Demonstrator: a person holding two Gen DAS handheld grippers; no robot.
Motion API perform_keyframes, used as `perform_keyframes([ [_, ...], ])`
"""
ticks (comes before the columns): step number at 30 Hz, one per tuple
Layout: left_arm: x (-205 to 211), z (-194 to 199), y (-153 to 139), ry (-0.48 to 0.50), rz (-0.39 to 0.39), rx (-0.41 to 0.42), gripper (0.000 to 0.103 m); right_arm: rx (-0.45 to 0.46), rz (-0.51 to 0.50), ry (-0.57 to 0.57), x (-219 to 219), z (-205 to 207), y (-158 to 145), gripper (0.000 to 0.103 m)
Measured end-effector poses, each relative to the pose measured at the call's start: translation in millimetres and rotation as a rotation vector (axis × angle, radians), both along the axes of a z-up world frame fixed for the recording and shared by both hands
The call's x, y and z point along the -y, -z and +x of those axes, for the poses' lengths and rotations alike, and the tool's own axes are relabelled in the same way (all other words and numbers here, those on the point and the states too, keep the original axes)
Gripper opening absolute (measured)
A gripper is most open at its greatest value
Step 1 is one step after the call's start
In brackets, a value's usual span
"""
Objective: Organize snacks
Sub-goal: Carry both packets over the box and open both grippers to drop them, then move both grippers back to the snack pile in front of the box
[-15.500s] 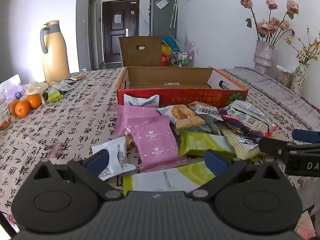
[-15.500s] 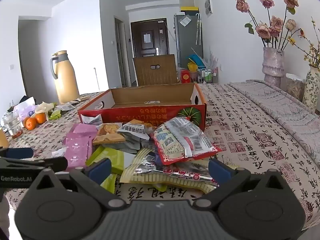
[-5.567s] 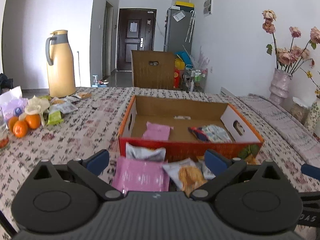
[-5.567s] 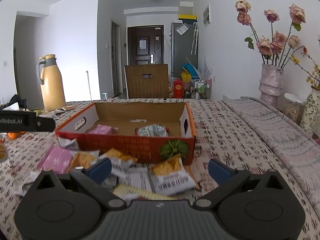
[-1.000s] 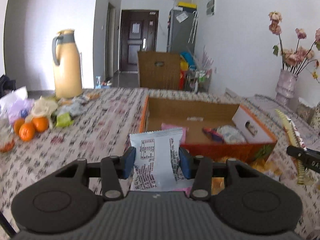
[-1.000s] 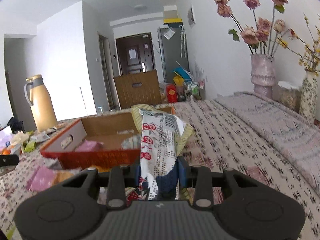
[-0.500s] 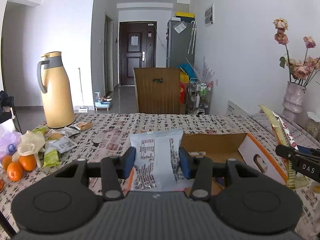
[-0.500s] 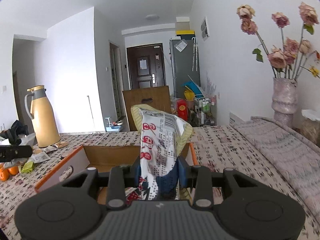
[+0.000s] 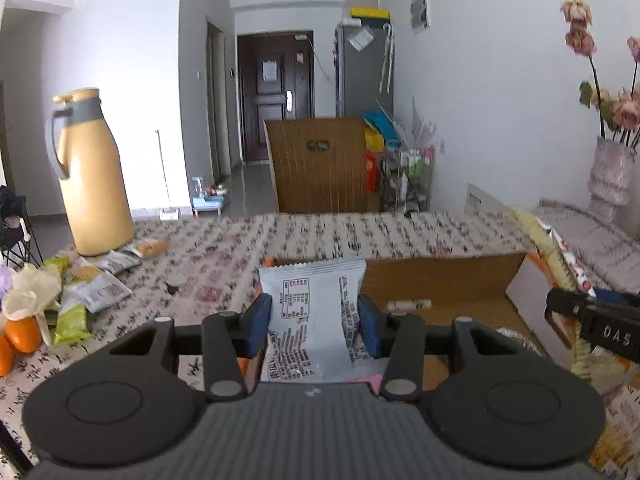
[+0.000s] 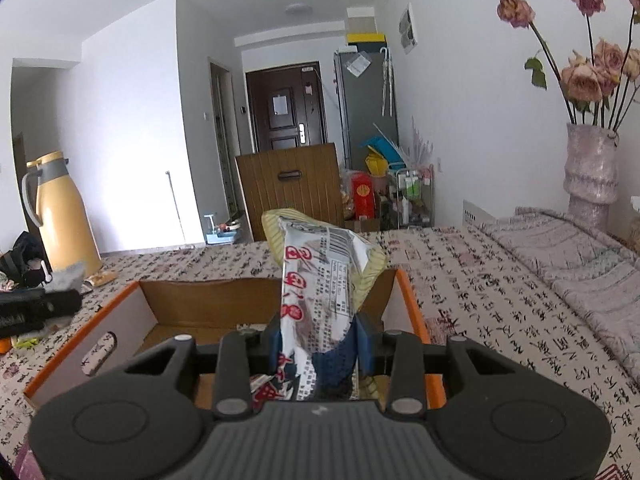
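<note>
- Your left gripper (image 9: 313, 330) points forward and somewhat downward, its two blue pads (image 9: 258, 330) clamped against the sides of a pale packet (image 9: 313, 316) that stands upright between them.
- Your right gripper (image 10: 319, 344) is pitched down about the same — its jaws stand narrower, pinching a printed wrapper (image 10: 316, 280) that rises above the fingertips and leans toward 1 o'clock.
- From your left wrist view, the right gripper shows at 3 o'clock, level with the left one and near it.
- From your right wrist view, the left gripper sits at 9 o'clock.
</note>
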State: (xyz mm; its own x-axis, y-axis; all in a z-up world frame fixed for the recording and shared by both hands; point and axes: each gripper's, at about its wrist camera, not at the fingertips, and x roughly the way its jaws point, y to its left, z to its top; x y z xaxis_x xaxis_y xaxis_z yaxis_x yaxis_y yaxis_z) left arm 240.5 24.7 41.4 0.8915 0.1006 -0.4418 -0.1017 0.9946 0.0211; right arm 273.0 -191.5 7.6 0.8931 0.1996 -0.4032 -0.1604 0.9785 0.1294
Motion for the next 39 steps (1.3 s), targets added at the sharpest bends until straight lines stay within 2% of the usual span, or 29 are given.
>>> perform_keyframes([
  [5,1,0,7,0.017,0.005,-0.012,0.048,-0.021,-0.012,0.002,-3,0,4,0.035],
  [6,1,-1,7,0.018,0.004,-0.011,0.051,-0.024,-0.013,0.003,-4,-1,5,0.037],
  [7,2,-1,8,0.016,0.004,-0.010,0.061,-0.028,-0.012,0.004,-4,-1,5,0.039],
  [8,2,-3,8,0.013,0.003,-0.008,0.069,-0.031,-0.009,0.006,-3,-1,5,0.048],
  [9,2,-4,8,0.007,0.003,-0.002,0.084,-0.032,-0.009,0.012,-2,-2,5,0.058],
  [10,2,-6,7,-0.004,0.007,0.008,0.091,-0.030,-0.011,0.016,-2,-3,5,0.061],
  [11,3,-8,6,-0.008,0.009,0.017,0.094,-0.028,-0.006,0.017,-1,-4,5,0.070],
  [12,2,-9,5,-0.007,0.003,0.022,0.101,-0.027,0.000,0.014,0,-4,4,0.080],
  [16,1,-9,5,-0.016,-0.005,0.016,0.103,-0.015,0.007,0.010,0,-7,3,0.102],
  [27,2,-9,5,-0.022,-0.001,0.010,0.103,-0.023,0.002,0.020,2,-5,3,0.103],
  [39,4,-26,-21,-0.045,-0.007,0.035,0.103,0.028,0.015,0.026,7,-28,-26,0.103],
])
